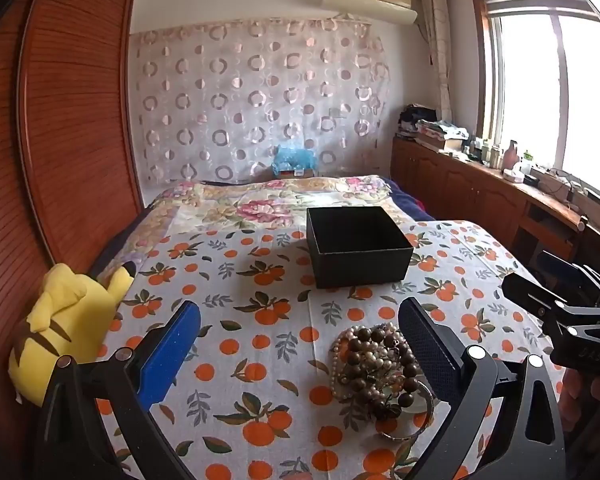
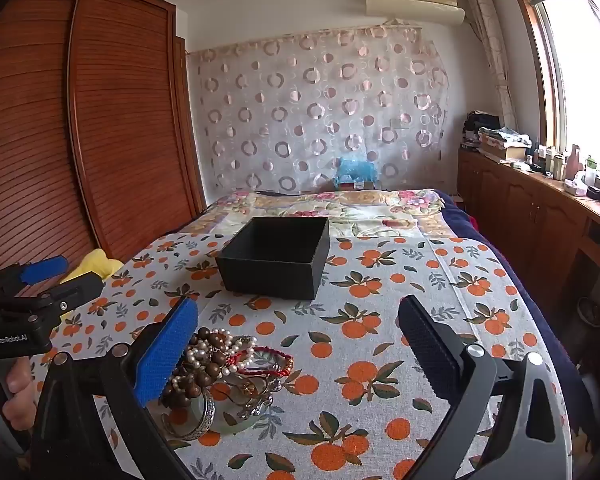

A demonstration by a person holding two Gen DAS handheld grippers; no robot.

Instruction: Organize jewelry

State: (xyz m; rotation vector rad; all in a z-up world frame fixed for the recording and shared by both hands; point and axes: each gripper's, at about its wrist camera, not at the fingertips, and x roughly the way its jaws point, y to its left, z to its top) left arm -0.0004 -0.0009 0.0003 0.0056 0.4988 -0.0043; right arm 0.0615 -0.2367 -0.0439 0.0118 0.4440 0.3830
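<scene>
No piece has yet been picked up; the task is judged to be at its start, with the approach in hand. The jewelry (image 1: pixel 380 376) is heaped on the table (image 1: pixel 260 320) near its front edge, and the box (image 1: pixel 356 244) stands open and empty-looking, well apart behind it.

The left gripper (image 1: pixel 300 344) is spread wide with nothing between its fingers; the heap lies just beside its right finger. The right gripper (image 2: pixel 300 344) is likewise spread and empty, the heap by its blue finger.

A single piece is to be singled out next, which calls for a careful pinch, since strands look tangled.

No clear long axis is shown by the heap; it is a roundish pile. The box is set slightly askew.
</scene>
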